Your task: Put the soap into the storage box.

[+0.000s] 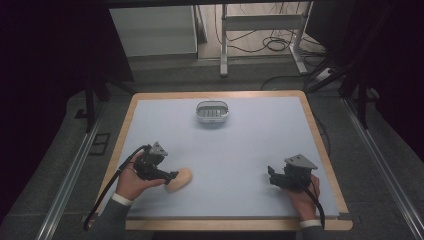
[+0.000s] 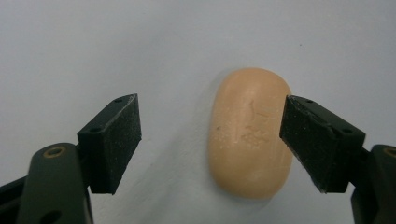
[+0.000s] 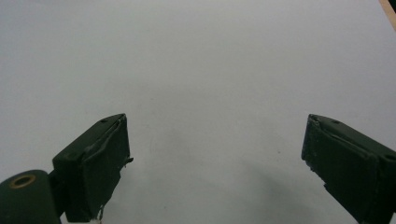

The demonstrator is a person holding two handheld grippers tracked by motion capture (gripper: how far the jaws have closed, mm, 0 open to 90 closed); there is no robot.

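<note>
High view: my left gripper (image 1: 171,176) low on surface (image 1: 250,150), tips at soap (image 1: 180,178). My right gripper (image 1: 270,176) well apart from soap, so left is nearer. Soap dish (image 1: 212,112) far ahead.

Left gripper view: my jaws wide, nothing gripped. Soap (image 2: 250,133) lies flat between them, off-centre, right pad at its edge, left pad clear. Long axis runs along jaws, so pads close across short width.

Right gripper view: my jaws wide, empty, bare surface (image 3: 210,70) ahead.

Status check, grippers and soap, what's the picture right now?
Left gripper open, straddling the soap bar, not gripping. Right gripper open, empty. Soap dish far side, path clear.
</note>
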